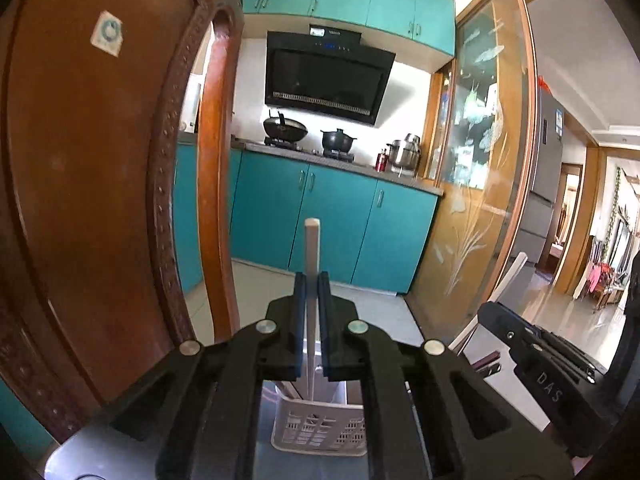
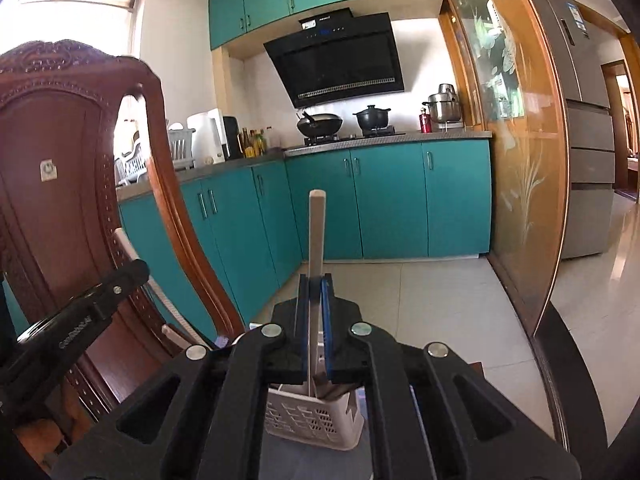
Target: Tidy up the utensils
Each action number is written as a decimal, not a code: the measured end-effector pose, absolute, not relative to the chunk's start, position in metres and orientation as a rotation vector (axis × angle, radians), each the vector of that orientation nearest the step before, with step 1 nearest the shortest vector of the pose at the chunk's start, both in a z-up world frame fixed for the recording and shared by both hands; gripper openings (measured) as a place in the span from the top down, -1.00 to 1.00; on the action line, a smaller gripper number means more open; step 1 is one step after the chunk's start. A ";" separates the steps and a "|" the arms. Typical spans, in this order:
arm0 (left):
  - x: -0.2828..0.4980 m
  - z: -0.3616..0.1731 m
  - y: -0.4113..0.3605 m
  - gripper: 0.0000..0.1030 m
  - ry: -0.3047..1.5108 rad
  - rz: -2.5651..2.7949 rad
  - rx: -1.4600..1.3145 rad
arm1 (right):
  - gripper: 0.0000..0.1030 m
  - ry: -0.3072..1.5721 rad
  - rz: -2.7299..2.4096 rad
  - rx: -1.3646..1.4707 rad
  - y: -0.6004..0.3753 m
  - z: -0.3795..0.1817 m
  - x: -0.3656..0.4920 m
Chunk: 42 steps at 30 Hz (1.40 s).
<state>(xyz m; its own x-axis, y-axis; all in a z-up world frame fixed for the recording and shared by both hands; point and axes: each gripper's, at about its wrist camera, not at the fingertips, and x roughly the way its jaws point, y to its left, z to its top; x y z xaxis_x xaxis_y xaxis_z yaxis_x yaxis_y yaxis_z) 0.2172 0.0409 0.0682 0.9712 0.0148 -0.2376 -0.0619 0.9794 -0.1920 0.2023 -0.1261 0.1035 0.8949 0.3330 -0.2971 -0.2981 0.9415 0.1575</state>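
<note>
A: Two grippers, each pinching one pale stick-like utensil. Left gripper point(image 1: 311, 280): jaws pressed onto a pale chopstick point(image 1: 311, 240) standing upright.

B: Right gripper point(image 2: 315, 280)?

A: Same; clamped on a pale wooden chopstick point(image 2: 317, 224), pointing to 12 o'clock.

B: Container?

A: One white slotted utensil basket point(image 2: 312, 420), at 6 o'clock under the jaws, dark utensils inside. Each stick's lower end reaches down toward it; whether it touches cannot be told.

B: Surroundings?

A: Carved wooden chair point(image 2: 76, 168) at 9 o'clock; teal cabinets point(image 2: 384, 200) beyond.
</note>
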 end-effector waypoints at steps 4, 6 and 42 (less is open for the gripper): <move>0.226 0.060 0.038 0.87 0.267 0.046 -0.181 | 0.86 0.349 0.313 0.081 -0.120 0.094 0.201; 0.229 0.056 0.038 0.87 0.282 0.048 -0.173 | 0.83 0.365 0.306 0.082 -0.120 0.089 0.201; -0.044 0.067 -0.022 -0.93 0.320 0.007 -0.013 | -0.94 0.255 0.103 -0.004 -0.188 0.115 -0.078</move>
